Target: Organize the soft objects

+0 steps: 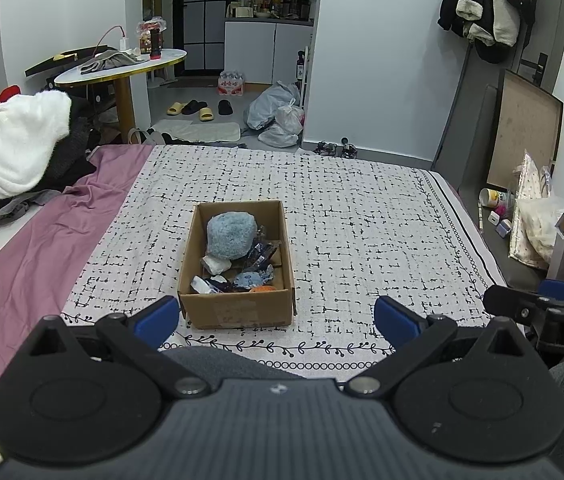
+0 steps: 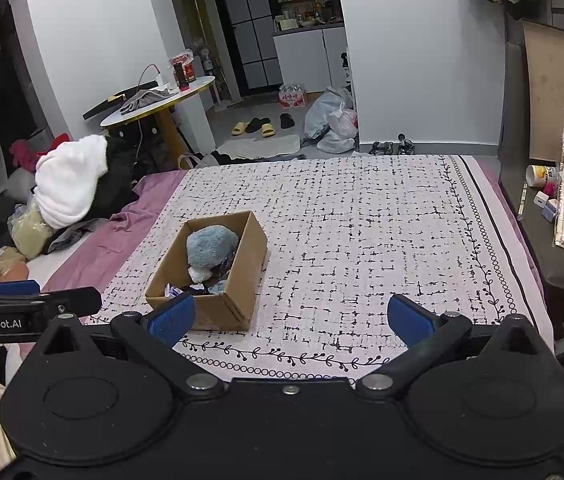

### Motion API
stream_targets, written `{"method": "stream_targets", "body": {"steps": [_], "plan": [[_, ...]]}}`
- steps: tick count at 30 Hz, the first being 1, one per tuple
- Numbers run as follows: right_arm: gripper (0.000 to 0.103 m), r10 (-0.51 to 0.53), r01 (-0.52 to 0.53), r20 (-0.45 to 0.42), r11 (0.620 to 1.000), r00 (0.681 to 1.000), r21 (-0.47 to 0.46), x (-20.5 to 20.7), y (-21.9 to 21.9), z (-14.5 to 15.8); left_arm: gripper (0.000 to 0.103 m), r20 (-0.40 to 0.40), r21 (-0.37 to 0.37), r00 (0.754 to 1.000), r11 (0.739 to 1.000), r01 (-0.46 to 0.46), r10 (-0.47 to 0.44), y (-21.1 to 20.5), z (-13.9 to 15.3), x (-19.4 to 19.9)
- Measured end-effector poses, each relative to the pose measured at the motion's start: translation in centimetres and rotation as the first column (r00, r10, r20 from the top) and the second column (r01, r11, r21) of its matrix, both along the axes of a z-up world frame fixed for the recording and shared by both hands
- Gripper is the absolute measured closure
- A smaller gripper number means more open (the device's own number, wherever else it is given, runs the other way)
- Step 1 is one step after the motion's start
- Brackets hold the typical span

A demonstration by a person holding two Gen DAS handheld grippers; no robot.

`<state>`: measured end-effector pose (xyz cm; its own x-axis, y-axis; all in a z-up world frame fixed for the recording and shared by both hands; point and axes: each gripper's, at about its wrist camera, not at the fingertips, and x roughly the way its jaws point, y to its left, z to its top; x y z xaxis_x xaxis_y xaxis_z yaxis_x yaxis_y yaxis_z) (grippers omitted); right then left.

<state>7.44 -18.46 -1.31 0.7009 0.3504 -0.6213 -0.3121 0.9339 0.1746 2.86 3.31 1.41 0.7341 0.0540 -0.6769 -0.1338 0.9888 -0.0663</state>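
An open cardboard box [image 1: 237, 312] stands on the patterned bed cover, also in the right wrist view [image 2: 247, 256]. Inside lie a fluffy light-blue soft object [image 1: 230, 235] [image 2: 210, 245], a white soft piece [image 1: 215, 265], a small blue one [image 1: 250, 279], an orange one [image 1: 262, 289] and dark wrapped items [image 1: 261, 255]. My left gripper [image 1: 277, 322] is open and empty, just in front of the box. My right gripper [image 2: 292, 320] is open and empty, to the right of the box and nearer to me.
The white cover with black marks [image 1: 362, 232] spreads right of the box. Purple sheet [image 1: 41, 248] and a pile of white and dark clothes [image 1: 21, 148] lie at left. A round table [image 1: 121, 68] stands beyond. Boards and small items [image 1: 522, 208] line the right bedside.
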Motion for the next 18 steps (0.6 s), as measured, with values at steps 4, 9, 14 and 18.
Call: {"method": "stream_targets", "body": {"steps": [4, 9, 14, 18], "plan": [[0.0, 0.002, -0.002, -0.001, 1.0, 1.0, 0.0, -0.08, -0.01, 0.01, 0.0, 0.001, 0.003, 1.0, 1.0, 0.0, 0.0, -0.1, -0.06, -0.03], [0.0, 0.002, -0.002, 0.0, 1.0, 1.0, 0.003, 0.01, -0.04, 0.03, 0.0, 0.0, 0.005, 1.0, 1.0, 0.002, -0.002, -0.23, -0.09, -0.1], [0.0, -0.001, 0.001, -0.005, 1.0, 1.0, 0.0, 0.07, -0.14, -0.19, 0.0, -0.002, 0.004, 1.0, 1.0, 0.001, -0.001, -0.3, -0.2, -0.11], [0.0, -0.001, 0.001, -0.006, 1.0, 1.0, -0.005, 0.15, -0.09, -0.28, 0.0, -0.007, 0.0, 1.0, 1.0, 0.006, -0.006, -0.39, -0.42, -0.05]]}}
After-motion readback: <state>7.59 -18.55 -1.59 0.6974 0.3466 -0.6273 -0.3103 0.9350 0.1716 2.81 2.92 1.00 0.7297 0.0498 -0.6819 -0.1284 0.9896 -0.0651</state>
